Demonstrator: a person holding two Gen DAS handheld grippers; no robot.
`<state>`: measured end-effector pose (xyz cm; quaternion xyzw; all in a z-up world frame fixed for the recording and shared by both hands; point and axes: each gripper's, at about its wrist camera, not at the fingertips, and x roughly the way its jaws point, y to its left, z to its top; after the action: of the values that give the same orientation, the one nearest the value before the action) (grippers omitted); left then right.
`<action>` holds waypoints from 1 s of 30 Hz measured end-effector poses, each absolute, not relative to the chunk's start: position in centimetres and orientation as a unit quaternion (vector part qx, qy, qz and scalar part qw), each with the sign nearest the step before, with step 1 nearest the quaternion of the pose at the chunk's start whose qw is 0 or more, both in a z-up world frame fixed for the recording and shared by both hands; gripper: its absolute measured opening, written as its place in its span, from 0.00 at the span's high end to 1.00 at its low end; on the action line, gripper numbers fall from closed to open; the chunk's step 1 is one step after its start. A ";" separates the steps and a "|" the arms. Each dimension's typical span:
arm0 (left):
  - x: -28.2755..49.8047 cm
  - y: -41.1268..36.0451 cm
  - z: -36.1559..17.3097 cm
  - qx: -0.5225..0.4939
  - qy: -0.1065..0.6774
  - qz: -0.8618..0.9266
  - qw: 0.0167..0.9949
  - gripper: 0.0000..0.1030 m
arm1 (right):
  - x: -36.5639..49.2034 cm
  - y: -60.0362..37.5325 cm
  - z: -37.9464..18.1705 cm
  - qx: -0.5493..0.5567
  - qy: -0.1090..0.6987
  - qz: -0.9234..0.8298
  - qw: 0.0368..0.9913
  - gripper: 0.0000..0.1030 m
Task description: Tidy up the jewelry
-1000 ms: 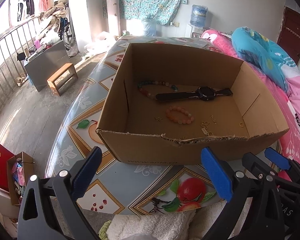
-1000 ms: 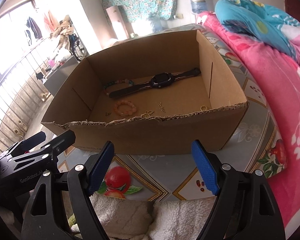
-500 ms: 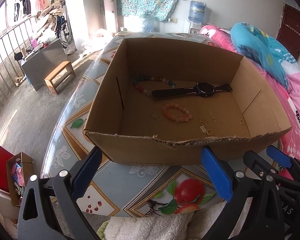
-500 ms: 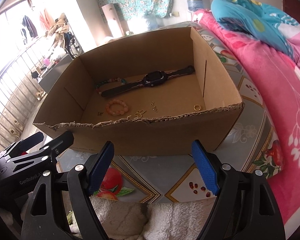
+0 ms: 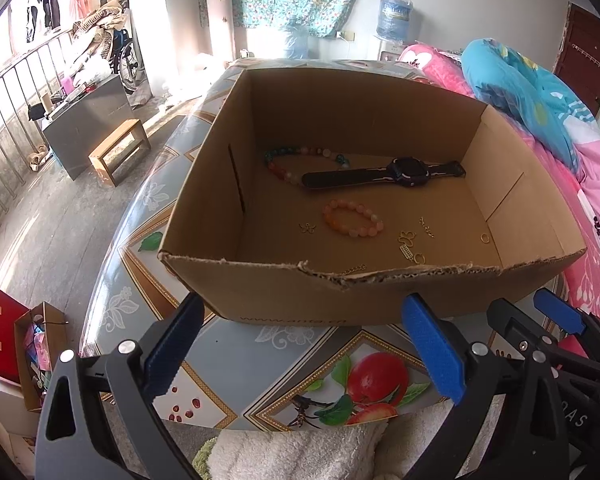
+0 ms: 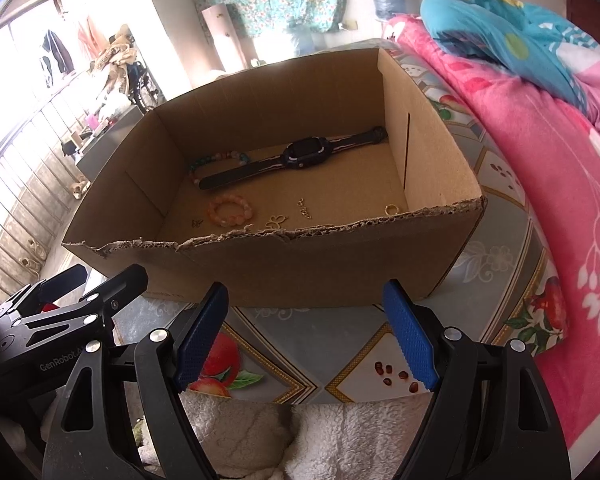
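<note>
An open cardboard box (image 5: 260, 292) (image 6: 300, 264) stands on a fruit-patterned table. Inside lie a black watch (image 5: 384, 174) (image 6: 300, 156), a multicoloured bead bracelet (image 5: 288, 160) (image 6: 216, 160), an orange bead bracelet (image 5: 352, 222) (image 6: 230, 210), a gold ring (image 5: 485, 238) (image 6: 391, 209) and several small gold pieces (image 5: 410, 246) (image 6: 278, 220). My left gripper (image 5: 300, 344) and right gripper (image 6: 304, 336) are both open and empty, side by side just in front of the box's near wall.
A pink blanket (image 6: 540, 160) and blue pillow (image 5: 532, 92) lie on the right. A white fleece (image 6: 320, 436) lies below the grippers. Left of the table are floor, a wooden stool (image 5: 118, 150), a railing and paper bags (image 5: 20, 344).
Both grippers have risen and edged closer to the box, so more of its floor shows. The jewelry has not moved and both grippers stay open.
</note>
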<state>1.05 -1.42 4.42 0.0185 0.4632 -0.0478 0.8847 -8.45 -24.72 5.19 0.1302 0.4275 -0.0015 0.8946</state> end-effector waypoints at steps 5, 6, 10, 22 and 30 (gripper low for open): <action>1.1 -1.5 4.4 0.019 0.463 -0.046 0.885 0.06 | -8.5 -24.7 5.2 0.131 0.427 -0.001 0.895 0.26; 1.1 -1.5 4.4 0.019 0.463 -0.047 0.885 0.06 | -8.4 -24.7 5.2 0.131 0.428 -0.002 0.895 0.26; 1.1 -1.4 4.4 0.020 0.463 -0.047 0.885 0.06 | -8.4 -24.7 5.2 0.131 0.428 -0.001 0.895 0.26; 1.1 -1.3 4.4 0.017 0.463 -0.044 0.885 0.06 | -8.4 -24.7 5.1 0.131 0.428 -0.001 0.894 0.26; 1.0 -1.2 4.4 0.018 0.464 -0.043 0.885 0.06 | -8.4 -24.6 5.1 0.130 0.428 -0.001 0.894 0.26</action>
<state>0.98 -1.24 4.38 0.0176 0.4638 -0.0434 0.8847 -8.38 -24.61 5.07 0.1302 0.4279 -0.0007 0.8944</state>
